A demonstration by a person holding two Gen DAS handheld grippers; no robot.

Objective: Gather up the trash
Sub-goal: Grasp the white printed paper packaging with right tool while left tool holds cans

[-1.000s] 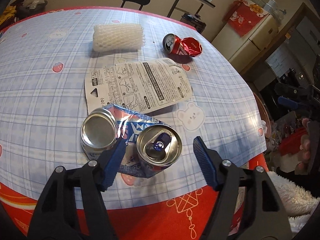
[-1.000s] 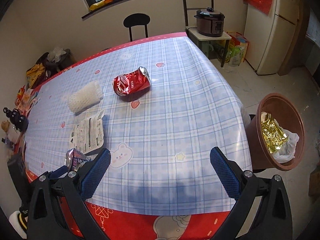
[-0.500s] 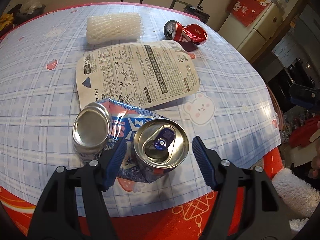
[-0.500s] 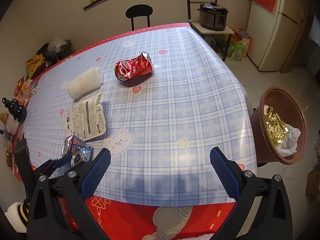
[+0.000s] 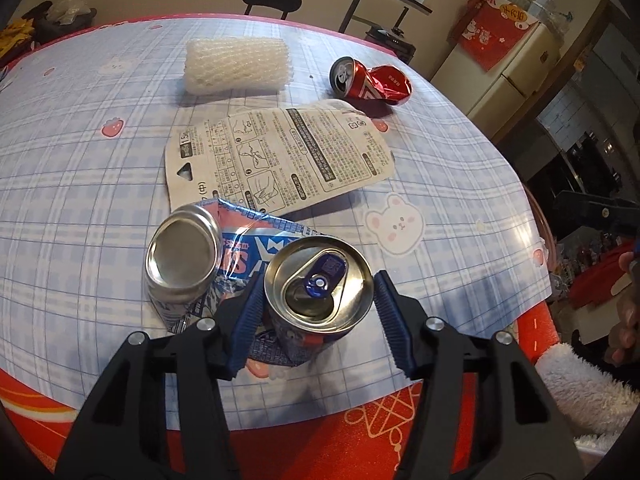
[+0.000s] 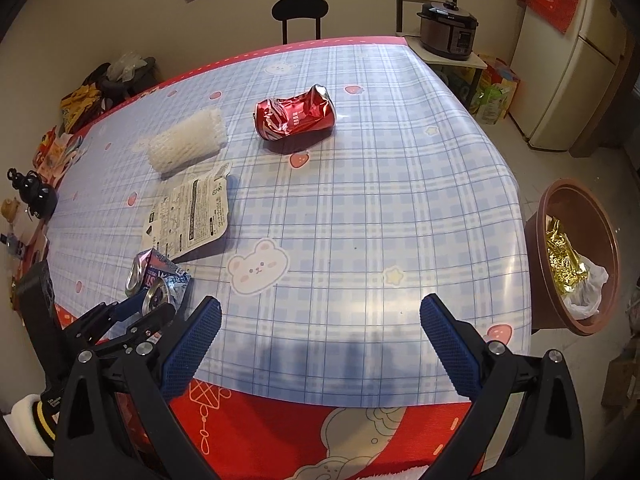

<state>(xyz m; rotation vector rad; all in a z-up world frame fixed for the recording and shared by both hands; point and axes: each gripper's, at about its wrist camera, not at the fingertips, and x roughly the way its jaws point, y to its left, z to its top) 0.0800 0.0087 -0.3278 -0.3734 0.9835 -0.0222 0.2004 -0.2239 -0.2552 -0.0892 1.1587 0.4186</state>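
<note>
Closing in since a second ago, the left gripper (image 5: 318,300) has narrowed its jaws around the upright end of the crushed blue can (image 5: 316,284) at the near left edge of the table (image 5: 440,200); the pads sit against its rim, so the pickup looks nearly made; next comes a firm squeeze, a lift, and a carry to the brown bin (image 6: 576,256) on the floor off the right edge; the can's bent-over half may snag the printed wrapper (image 5: 276,152) touching it on the far side; further off lie a white foam net (image 5: 236,64) and a red can (image 5: 370,82); the right gripper (image 6: 320,340) hangs wide open and empty over bare cloth, its shadow below.
</note>
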